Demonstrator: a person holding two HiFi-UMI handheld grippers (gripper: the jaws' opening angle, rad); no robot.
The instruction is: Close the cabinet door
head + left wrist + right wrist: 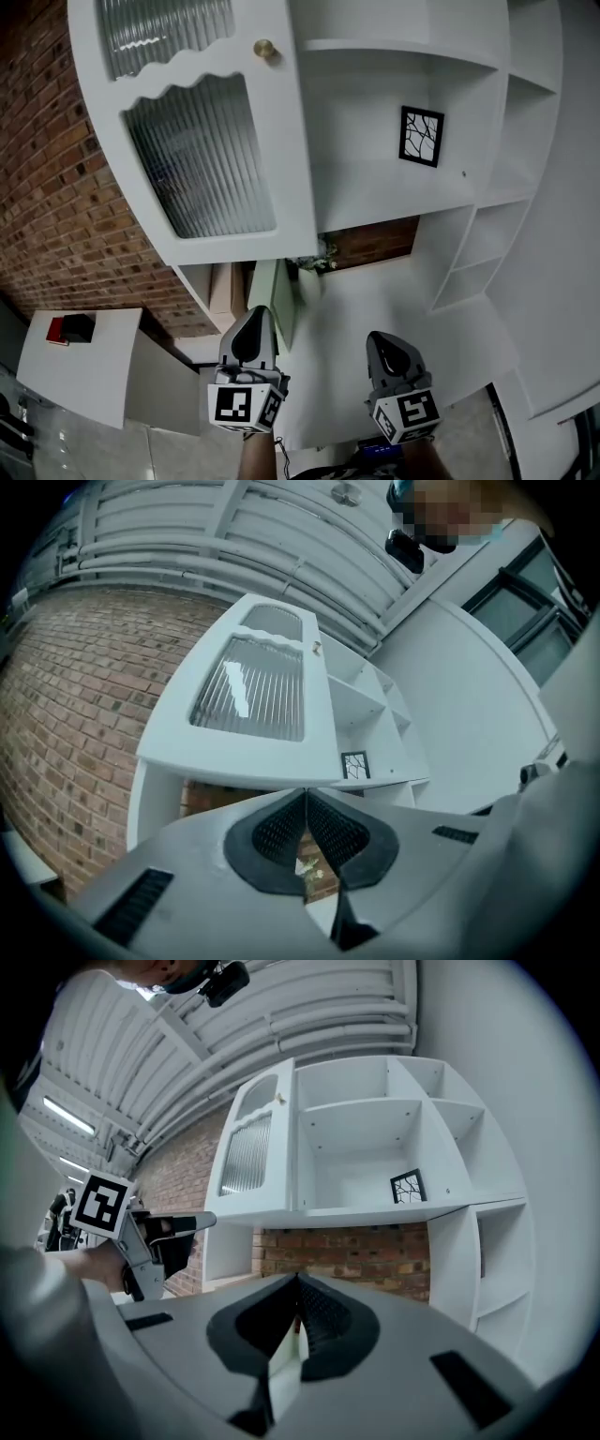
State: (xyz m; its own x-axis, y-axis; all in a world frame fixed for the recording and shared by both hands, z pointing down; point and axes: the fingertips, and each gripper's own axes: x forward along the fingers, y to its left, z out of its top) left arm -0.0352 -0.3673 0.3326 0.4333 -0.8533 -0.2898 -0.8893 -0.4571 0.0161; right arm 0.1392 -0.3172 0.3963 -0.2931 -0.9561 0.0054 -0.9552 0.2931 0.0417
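The white wall cabinet's door (202,141) stands swung open to the left; it has ribbed glass panes and a brass knob (265,49). The door also shows in the left gripper view (253,696) and in the right gripper view (251,1152). My left gripper (255,314) hangs below the door's lower edge, apart from it, its jaws shut with nothing between them (306,794). My right gripper (382,339) is beside it under the open cabinet, jaws shut and empty (298,1281). From the right gripper view the left gripper (178,1227) appears at the left.
Inside the open cabinet a black-patterned picture frame (421,137) stands on the shelf. Open white shelves (487,234) adjoin at the right. A small plant (319,261) sits on the counter against the brick wall (56,206). A white table (94,375) carries a red and black item at the left.
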